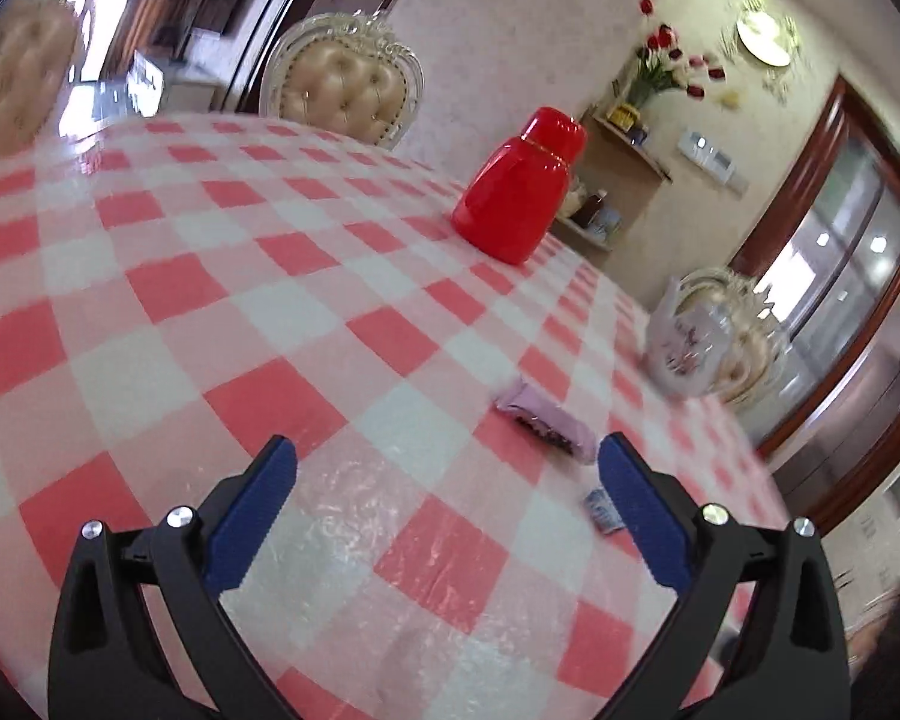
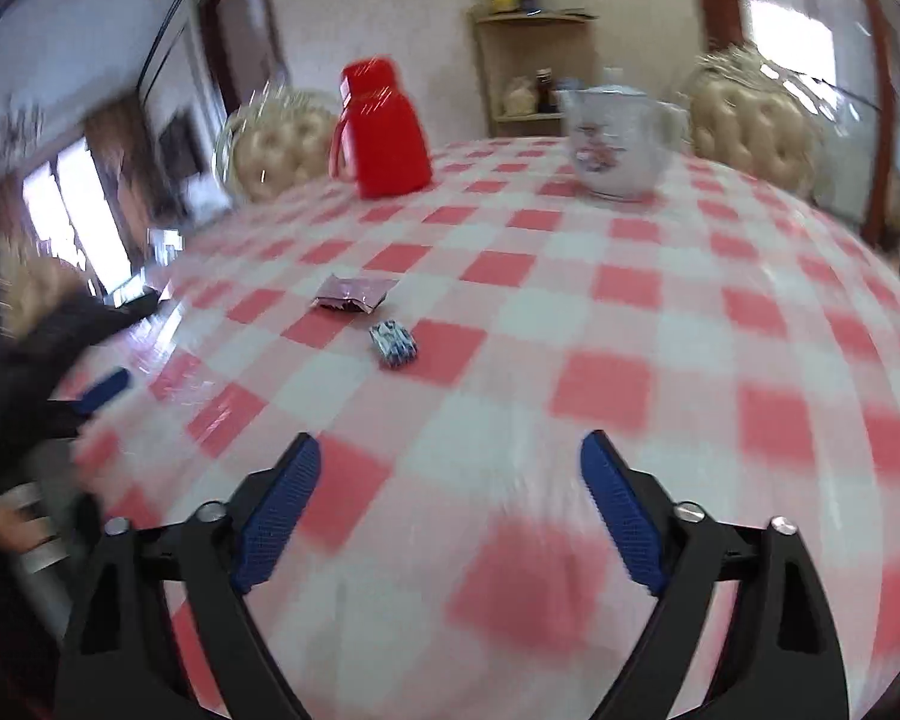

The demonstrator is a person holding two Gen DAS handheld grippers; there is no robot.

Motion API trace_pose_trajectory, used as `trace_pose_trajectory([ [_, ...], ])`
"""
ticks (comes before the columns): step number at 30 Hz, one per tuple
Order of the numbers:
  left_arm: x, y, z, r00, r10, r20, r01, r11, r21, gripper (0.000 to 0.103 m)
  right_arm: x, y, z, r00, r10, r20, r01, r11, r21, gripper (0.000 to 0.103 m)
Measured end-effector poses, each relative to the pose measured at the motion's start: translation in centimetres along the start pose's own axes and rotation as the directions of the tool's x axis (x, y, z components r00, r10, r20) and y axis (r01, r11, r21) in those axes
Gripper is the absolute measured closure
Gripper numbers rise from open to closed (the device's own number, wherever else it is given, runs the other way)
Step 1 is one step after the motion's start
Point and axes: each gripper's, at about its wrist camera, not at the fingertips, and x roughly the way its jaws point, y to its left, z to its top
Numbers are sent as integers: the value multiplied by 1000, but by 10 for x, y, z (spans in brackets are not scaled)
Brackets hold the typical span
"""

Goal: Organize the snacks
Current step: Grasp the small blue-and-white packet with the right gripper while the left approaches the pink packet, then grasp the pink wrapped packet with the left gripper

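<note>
Hovering over a red-and-white checked tablecloth [image 2: 570, 312], the right gripper [image 2: 450, 462] spreads its jaws wide with nothing between them — a pink snack packet [image 2: 354, 294] and a small blue-white wrapped sweet [image 2: 394, 345] lie ahead, left of its line. The left gripper [image 1: 447, 468] gapes equally empty; its right finger hides part of that sweet [image 1: 601, 509], with the packet [image 1: 543, 420] just beyond its tip. Motion blur smears all wrapper print — unreadable.

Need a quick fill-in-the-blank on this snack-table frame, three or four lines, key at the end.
1. The lidded jar at the far side of the table is coloured ____.
2. The tablecloth has a red and white ____ pattern.
3. Both the left tool and the right tool are ____, with nothing between their pads.
4. The small blue-and-white candy lies beside a ____ snack packet.

Missing words: red; checked; open; pink
</note>
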Motion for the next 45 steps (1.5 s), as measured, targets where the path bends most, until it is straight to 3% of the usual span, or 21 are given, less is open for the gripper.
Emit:
trace_pose_trajectory([
  [5,6,13,4,998,-12,-57,8,998,-65,2,63,22,35,993,39,-110,-46,997,-68,42],
  [13,13,30,6,996,8,-93,-22,988,-151,2,95,41,58,985,39,-168,-70,980,-184,54],
  [15,15,27,5,995,8,-97,-22,990,-138,2,99,42,55,981,24,-190,-63,977,-203,63],
  [16,15,24,4,995,10,-97,-22,993,-120,2,98,42,51,982,22,-187,-63,974,-219,77],
  [17,15,21,4,995,10,-94,-19,995,-102,2,94,43,48,983,15,-181,-58,969,-239,81],
  [24,16,6,0,994,-12,-108,9,1000,-22,2,16,31,25,999,10,-48,-19,982,-190,82],
  [27,19,-2,-4,991,-23,-129,25,1000,15,2,-23,15,0,999,36,10,-36,996,-85,81],
  [30,24,-23,-14,987,-21,-161,41,992,119,2,-39,3,-21,999,40,17,-40,999,0,81],
  [33,27,-36,-23,981,-41,-188,65,990,126,2,-42,-4,-22,999,47,18,-48,998,41,81],
  [37,52,-60,-15,982,42,-184,-21,993,112,2,-48,-12,-16,998,39,51,-43,995,90,81],
  [39,81,-71,-5,972,129,-194,-113,989,91,2,-52,-19,-16,997,48,62,-55,992,115,81],
  [40,92,-74,-1,971,125,-205,-114,991,67,2,-53,-24,-16,997,47,68,-56,990,131,81],
  [43,139,-87,9,942,184,-279,-181,983,38,2,-48,-35,-15,997,52,54,-61,983,175,81],
  [45,161,-97,14,933,226,-281,-215,974,67,2,-45,-37,-15,996,74,40,-81,978,195,81],
])
